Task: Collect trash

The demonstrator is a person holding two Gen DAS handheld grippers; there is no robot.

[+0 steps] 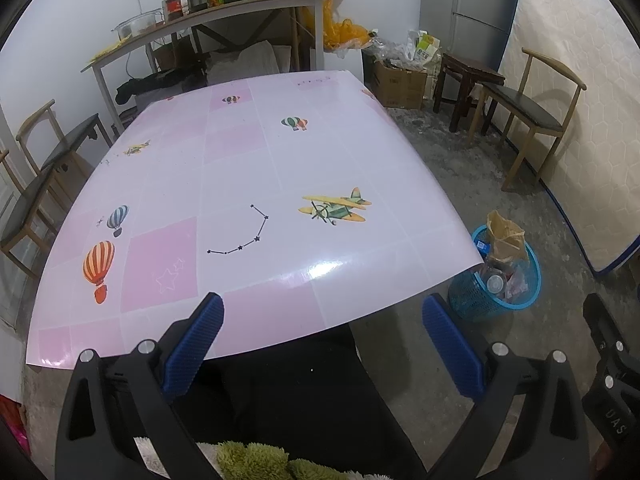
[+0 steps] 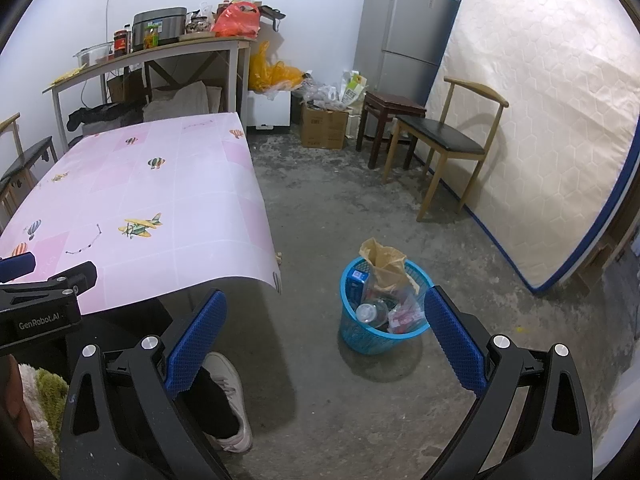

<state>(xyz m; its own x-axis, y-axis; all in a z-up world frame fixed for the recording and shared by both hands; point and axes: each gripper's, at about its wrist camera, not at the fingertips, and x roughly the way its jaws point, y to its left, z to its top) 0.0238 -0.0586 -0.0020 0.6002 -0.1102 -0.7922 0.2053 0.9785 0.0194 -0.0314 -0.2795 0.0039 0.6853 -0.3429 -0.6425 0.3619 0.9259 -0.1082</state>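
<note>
A blue mesh trash basket (image 2: pixel 362 338) stands on the concrete floor beside the table's corner; it also shows in the left wrist view (image 1: pixel 476 300). It holds a brown paper bag (image 2: pixel 384 260), a clear plastic bottle (image 2: pixel 370 312), a blue carton (image 2: pixel 356 280) and wrappers. My right gripper (image 2: pixel 324 300) hangs open above the floor, just in front of the basket, with nothing between its fingers. My left gripper (image 1: pixel 322 306) is open over the near edge of the pink table (image 1: pixel 248 176), holding nothing. No loose trash shows on the tabletop.
A wooden chair (image 2: pixel 444 136), a dark stool (image 2: pixel 388 120) and a leaning mattress (image 2: pixel 540 120) line the right side. Cardboard boxes (image 2: pixel 324 126) and bags sit by the fridge (image 2: pixel 404 24). A cluttered side table (image 2: pixel 160 52) stands behind. A person's white shoe (image 2: pixel 230 396) rests on the floor.
</note>
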